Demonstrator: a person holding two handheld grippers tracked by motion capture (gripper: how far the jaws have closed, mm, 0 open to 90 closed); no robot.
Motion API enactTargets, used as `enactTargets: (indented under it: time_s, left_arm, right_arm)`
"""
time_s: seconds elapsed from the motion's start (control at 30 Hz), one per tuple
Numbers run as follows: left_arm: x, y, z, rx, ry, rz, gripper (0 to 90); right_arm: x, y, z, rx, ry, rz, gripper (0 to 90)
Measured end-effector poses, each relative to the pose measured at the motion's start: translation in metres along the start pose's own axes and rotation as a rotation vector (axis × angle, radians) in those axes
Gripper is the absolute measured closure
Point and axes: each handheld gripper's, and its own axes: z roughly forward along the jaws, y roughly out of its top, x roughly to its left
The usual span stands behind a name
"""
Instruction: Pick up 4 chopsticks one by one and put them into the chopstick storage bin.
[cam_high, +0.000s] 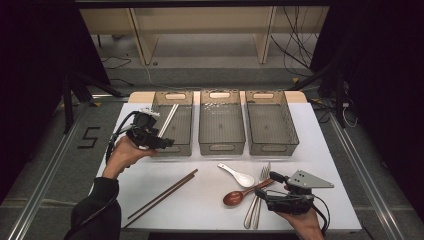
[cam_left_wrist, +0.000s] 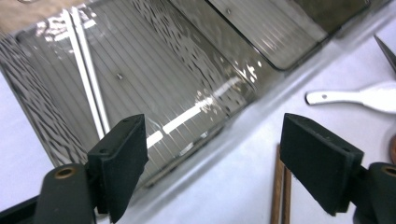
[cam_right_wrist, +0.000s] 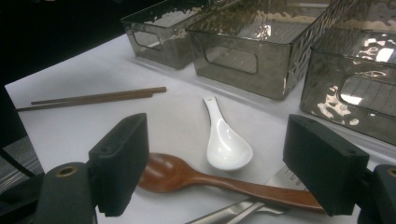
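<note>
Only readable mark I see: a "5" (cam_high: 89, 137) taped on the floor left of the counter (cam_high: 200, 200). No brands or labels on the bins or cutlery.

Left tongs (cam_high: 167, 143) are apart, nothing between them, hovering at the near edge of the left bin (cam_high: 187, 122). White chopsticks (cam_high: 169, 119) lie inside that bin along its left wall, long axis running front to back, slightly tilted, far tips toward the bin's back-left corner. In the left gripper view they (cam_left_wrist: 88, 74) show as two pale parallel lines on the ribbed floor.

Brown chopsticks (cam_high: 162, 195) are on the counter, side by side, axis diagonal from near-left up to far-right.

Right tongs (cam_high: 267, 186) are apart too, empty, over the wooden spoon (cam_high: 245, 192). Its bowl points left, handle runs right and a bit away. White spoon (cam_high: 239, 176) sits just beyond it, handle toward the bins. Forks (cam_high: 257, 200) lie under the wooden handle, tines away from me.
</note>
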Motion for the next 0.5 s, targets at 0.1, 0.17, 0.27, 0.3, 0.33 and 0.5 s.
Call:
enactTargets:
  time_s: [0.1,0.17,0.27,0.3,0.33,0.5]
  left_arm:
    - [-0.003,-0.004,0.0,-0.001,-0.002,0.0,21.6]
    - [-0.005,-0.008,0.0,0.009,-0.004,0.005,21.3]
    - [-0.007,-0.012,-0.001,0.013,-0.008,0.0,21.0]
    - [-0.008,-0.014,-0.001,0.015,-0.006,0.004,21.0]
    - [-0.009,-0.015,-0.002,0.017,-0.002,0.003,21.0]
    - [-0.013,-0.023,0.0,0.044,-0.009,0.013,20.8]
  right_arm:
    - [0.0,0.0,0.0,-0.003,-0.002,-0.003,23.3]
    - [0.0,0.0,-0.001,-0.005,-0.002,-0.005,23.3]
    - [0.0,0.0,-0.001,-0.004,-0.002,-0.004,23.3]
    - [0.0,0.0,-0.001,-0.005,-0.002,-0.005,23.2]
    - [0.0,0.0,-0.001,-0.005,-0.002,-0.005,23.2]
    - [0.001,0.001,-0.001,-0.006,-0.003,-0.004,23.2]
